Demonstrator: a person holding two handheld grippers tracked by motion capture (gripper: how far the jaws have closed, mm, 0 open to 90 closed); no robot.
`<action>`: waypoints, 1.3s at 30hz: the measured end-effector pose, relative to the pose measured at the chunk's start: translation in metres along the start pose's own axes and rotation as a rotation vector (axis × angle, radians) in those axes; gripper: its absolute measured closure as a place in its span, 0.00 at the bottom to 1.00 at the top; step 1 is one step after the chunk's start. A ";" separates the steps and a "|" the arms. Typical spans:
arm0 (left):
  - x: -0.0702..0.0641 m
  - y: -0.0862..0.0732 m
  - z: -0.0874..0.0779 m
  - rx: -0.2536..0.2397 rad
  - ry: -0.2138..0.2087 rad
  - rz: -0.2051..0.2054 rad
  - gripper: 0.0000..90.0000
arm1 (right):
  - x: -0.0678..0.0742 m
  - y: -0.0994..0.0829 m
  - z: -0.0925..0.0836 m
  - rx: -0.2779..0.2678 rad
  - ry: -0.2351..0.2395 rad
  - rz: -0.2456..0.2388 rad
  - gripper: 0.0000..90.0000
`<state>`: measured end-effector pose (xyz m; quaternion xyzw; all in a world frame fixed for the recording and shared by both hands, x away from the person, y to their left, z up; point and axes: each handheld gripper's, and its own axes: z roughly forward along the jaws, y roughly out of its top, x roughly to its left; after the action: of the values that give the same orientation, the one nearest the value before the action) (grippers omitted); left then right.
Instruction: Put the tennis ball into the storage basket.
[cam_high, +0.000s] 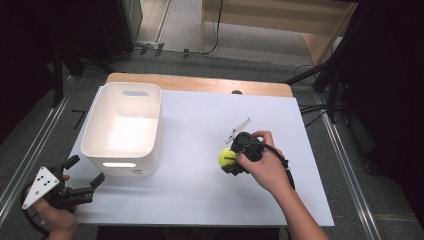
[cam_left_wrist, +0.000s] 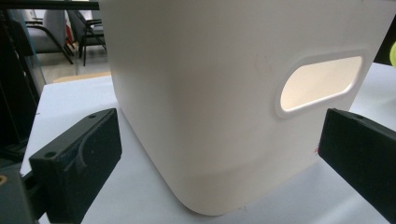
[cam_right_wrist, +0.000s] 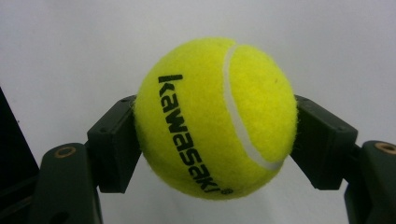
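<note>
The fuzzy yellow tennis ball (cam_right_wrist: 215, 119) sat clamped between the right gripper (cam_high: 231, 161)'s black jaws, apparently just above the white tabletop (cam_high: 200, 150); the left gripper (cam_high: 85, 175) stood open beside the white plastic bin (cam_high: 122, 127).

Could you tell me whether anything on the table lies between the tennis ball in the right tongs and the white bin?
Nothing visible does. The right tongs are clamped on the tennis ball, and the white tabletop between it and the white bin is bare. The left tongs sit by the bin's near left corner, off that path.
</note>
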<state>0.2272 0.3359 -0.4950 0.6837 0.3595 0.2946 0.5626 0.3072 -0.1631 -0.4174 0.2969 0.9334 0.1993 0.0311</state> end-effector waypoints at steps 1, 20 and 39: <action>0.000 0.000 0.000 0.001 -0.002 0.004 0.00 | 0.000 0.002 0.000 -0.002 0.006 -0.009 0.26; 0.001 0.001 0.001 0.000 -0.023 -0.004 0.00 | 0.009 0.037 -0.008 -0.001 0.036 -0.079 0.26; 0.000 0.000 0.001 -0.002 -0.032 -0.003 0.00 | 0.025 0.073 -0.009 -0.003 0.060 -0.142 0.26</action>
<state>0.2279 0.3358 -0.4946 0.6874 0.3509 0.2831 0.5694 0.3246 -0.0983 -0.3789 0.2236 0.9524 0.2067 0.0176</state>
